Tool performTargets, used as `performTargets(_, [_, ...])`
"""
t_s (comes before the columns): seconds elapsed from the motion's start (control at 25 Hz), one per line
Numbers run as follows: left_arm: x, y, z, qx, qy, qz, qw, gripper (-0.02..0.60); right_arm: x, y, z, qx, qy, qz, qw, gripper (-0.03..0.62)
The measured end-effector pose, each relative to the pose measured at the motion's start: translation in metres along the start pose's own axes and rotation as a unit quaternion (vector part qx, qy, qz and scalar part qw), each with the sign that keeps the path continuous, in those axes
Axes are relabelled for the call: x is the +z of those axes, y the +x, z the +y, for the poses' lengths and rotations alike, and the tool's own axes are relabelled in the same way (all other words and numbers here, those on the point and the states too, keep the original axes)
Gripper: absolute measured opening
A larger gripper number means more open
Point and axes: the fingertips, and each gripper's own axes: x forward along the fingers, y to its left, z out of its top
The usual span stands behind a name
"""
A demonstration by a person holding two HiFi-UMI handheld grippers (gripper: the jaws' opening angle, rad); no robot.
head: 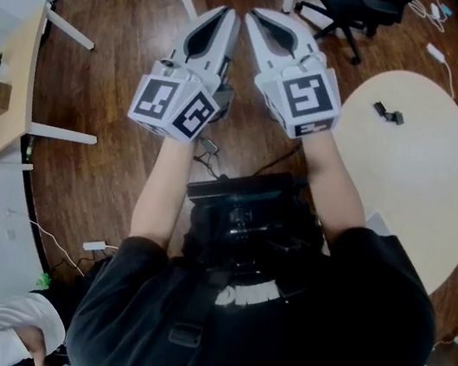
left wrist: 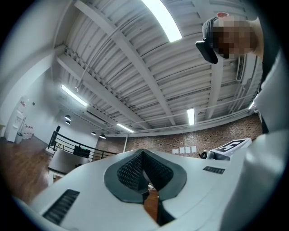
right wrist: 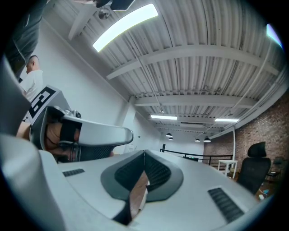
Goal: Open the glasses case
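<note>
The left gripper (head: 230, 15) and right gripper (head: 252, 15) are hovering side by side (over the wood floor (head: 103, 103)), both clenched, empty.

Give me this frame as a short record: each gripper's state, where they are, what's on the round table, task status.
left gripper: shut, empty, held over the wooden floor
right gripper: shut, empty, beside the left one
round table: at the right, apart from both grippers
on table: small dark object, too small to identify
task status: nothing gripped; opening not begun
</note>
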Motion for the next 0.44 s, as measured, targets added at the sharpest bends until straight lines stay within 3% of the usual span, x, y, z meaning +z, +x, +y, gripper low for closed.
performTargets(0.44, [-0.001, 0.01, 0.014, 0.001, 0.0, -0.002, 1.0, 0.0, -0.006, 0.016, -0.007, 0.008, -0.01, 0.006, 1.0, 0.009])
